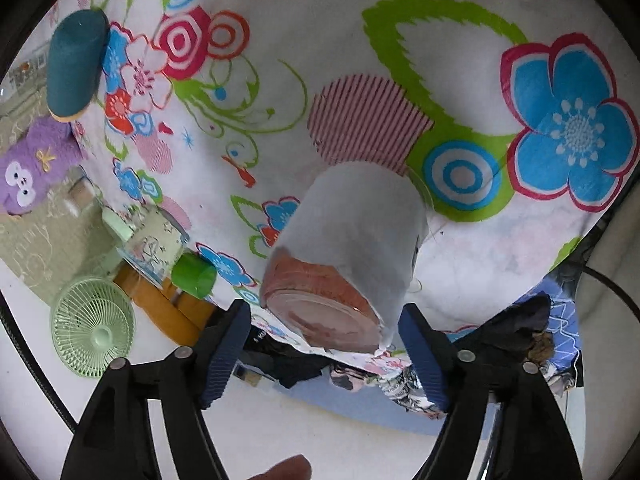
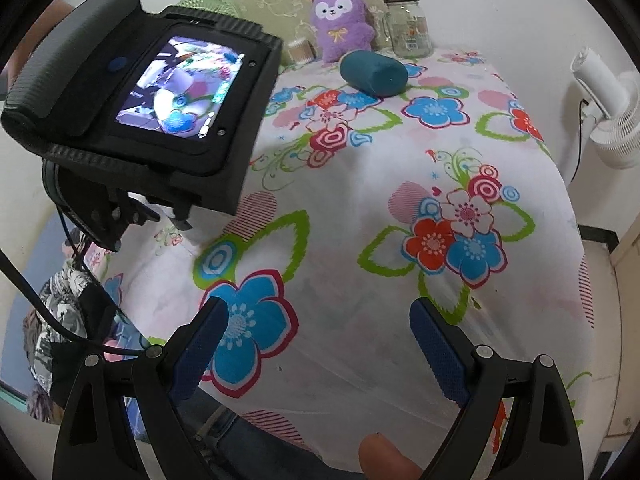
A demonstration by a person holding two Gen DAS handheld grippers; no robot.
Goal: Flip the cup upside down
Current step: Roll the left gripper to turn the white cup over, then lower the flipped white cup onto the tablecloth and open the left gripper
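Observation:
In the left wrist view a white cup (image 1: 356, 240) with a pinkish-red band and base stands on the flowered tablecloth (image 1: 304, 32). The base faces my left gripper (image 1: 324, 350). The left gripper is open, its blue pads (image 1: 224, 354) on either side of the cup's base and a little short of it, not touching. My right gripper (image 2: 320, 350) is open and empty above the cloth (image 2: 360, 208). The cup itself is hidden in the right wrist view behind the left gripper's camera body (image 2: 140, 96).
A teal cylinder (image 1: 76, 60) lies on the cloth; it also shows in the right wrist view (image 2: 374, 72). A purple plush toy (image 2: 340, 20) and glass jar (image 2: 408, 26) stand at the table's far edge. A green fan (image 1: 94, 332), green cup (image 1: 194, 274) and white fan (image 2: 608, 112) are nearby.

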